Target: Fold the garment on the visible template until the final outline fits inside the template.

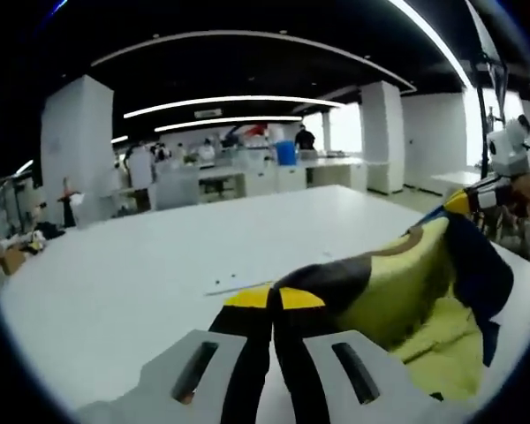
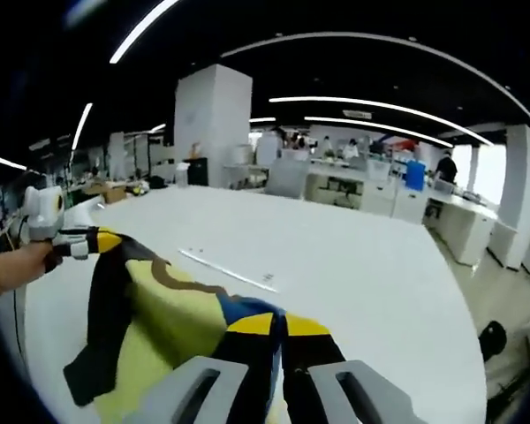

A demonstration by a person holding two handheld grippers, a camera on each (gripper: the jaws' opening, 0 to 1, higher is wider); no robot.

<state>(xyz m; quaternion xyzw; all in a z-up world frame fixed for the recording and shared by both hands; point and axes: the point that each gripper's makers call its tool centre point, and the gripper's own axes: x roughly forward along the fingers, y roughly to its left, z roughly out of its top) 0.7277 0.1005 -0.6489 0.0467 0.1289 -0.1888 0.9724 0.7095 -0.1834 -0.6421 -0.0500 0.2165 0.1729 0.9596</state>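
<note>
Both tools grip the yellow garment (image 1: pixel 397 274) (dark navy and brown patches on it), holding it stretched and lifted above the white tabletop (image 1: pixel 159 265). The left tool (image 1: pixel 273 300) has its jaws pressed together on one edge of the cloth; the right tool (image 2: pixel 278 327) is likewise clamped on the opposite edge. A thin clear strip (image 2: pixel 225 269) lies on the tabletop beyond the garment.

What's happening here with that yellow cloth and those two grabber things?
A person is holding a two-jaw gripper in each hand, and both are pinched shut on a yellow, black and blue garment. The left gripper and the right gripper each grip an edge, so the garment hangs stretched between them above a large white table. It is lifted, not yet folded flat.
</note>
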